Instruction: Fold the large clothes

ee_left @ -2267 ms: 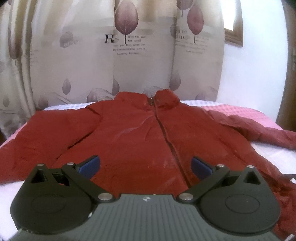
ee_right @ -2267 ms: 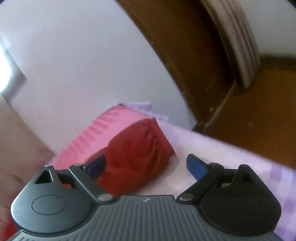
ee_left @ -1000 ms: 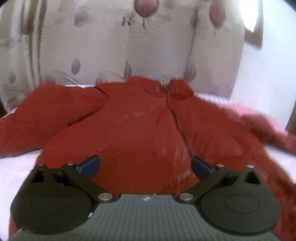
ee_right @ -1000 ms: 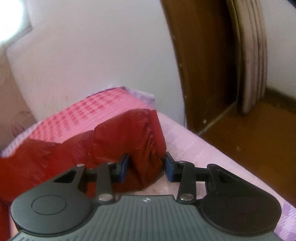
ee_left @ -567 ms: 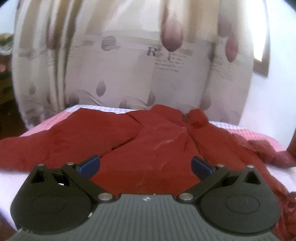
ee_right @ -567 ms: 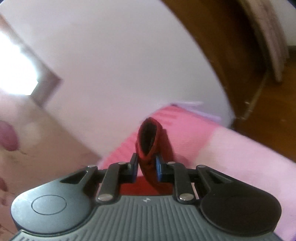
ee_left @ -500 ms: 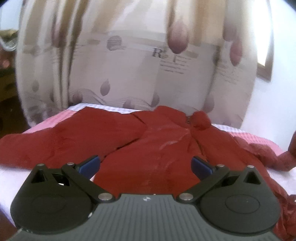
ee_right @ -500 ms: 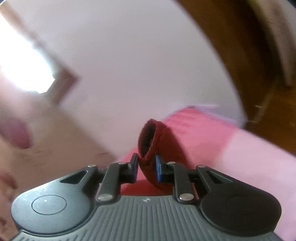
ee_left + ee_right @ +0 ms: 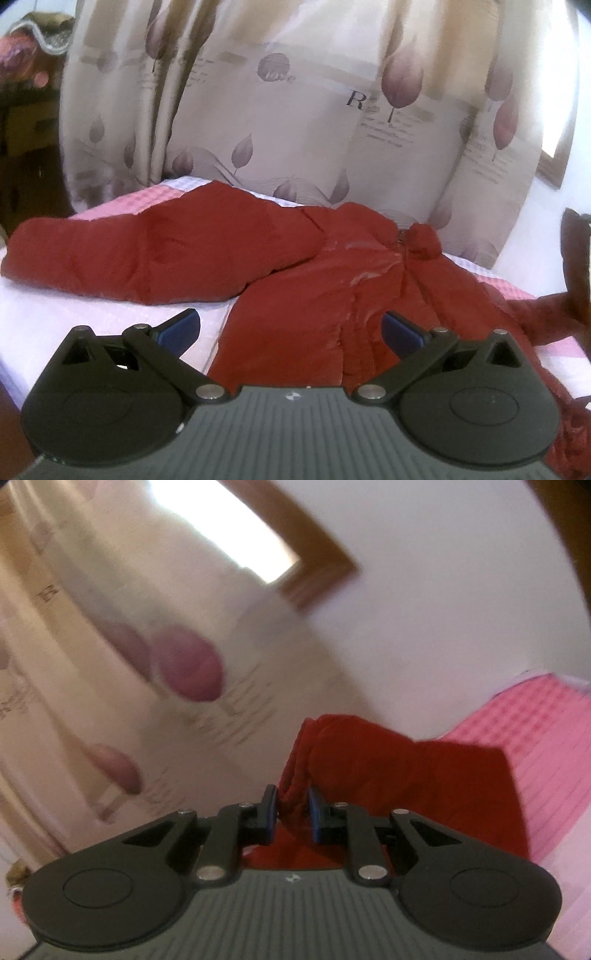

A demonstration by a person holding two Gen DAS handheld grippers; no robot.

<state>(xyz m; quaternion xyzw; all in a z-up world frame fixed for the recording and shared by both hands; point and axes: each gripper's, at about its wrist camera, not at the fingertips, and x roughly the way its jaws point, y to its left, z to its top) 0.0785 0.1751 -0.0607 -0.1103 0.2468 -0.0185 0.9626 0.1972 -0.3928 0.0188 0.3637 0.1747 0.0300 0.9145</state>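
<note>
A dark red padded jacket point(image 9: 314, 295) lies front up on the bed, zipped, with its collar toward the curtain. Its left sleeve point(image 9: 166, 251) is spread out flat to the left. My left gripper point(image 9: 290, 325) hovers open over the jacket's lower left hem with nothing between its blue pads. My right gripper point(image 9: 290, 812) is shut on the cuff end of the other sleeve point(image 9: 369, 760) and holds it lifted off the bed. In the left wrist view that raised sleeve point(image 9: 546, 314) climbs toward the right edge of the picture.
The bed cover point(image 9: 74, 314) is white with pink checks point(image 9: 535, 720). A leaf-print curtain point(image 9: 295, 129) hangs right behind the bed. A wooden window frame point(image 9: 314, 579) sits on the white wall. Dark furniture point(image 9: 26, 110) stands at the far left.
My right gripper closed on the right sleeve's cuff, lifted it off the bed and swung toward the curtain. My left gripper slid leftward along the hem and stayed open.
</note>
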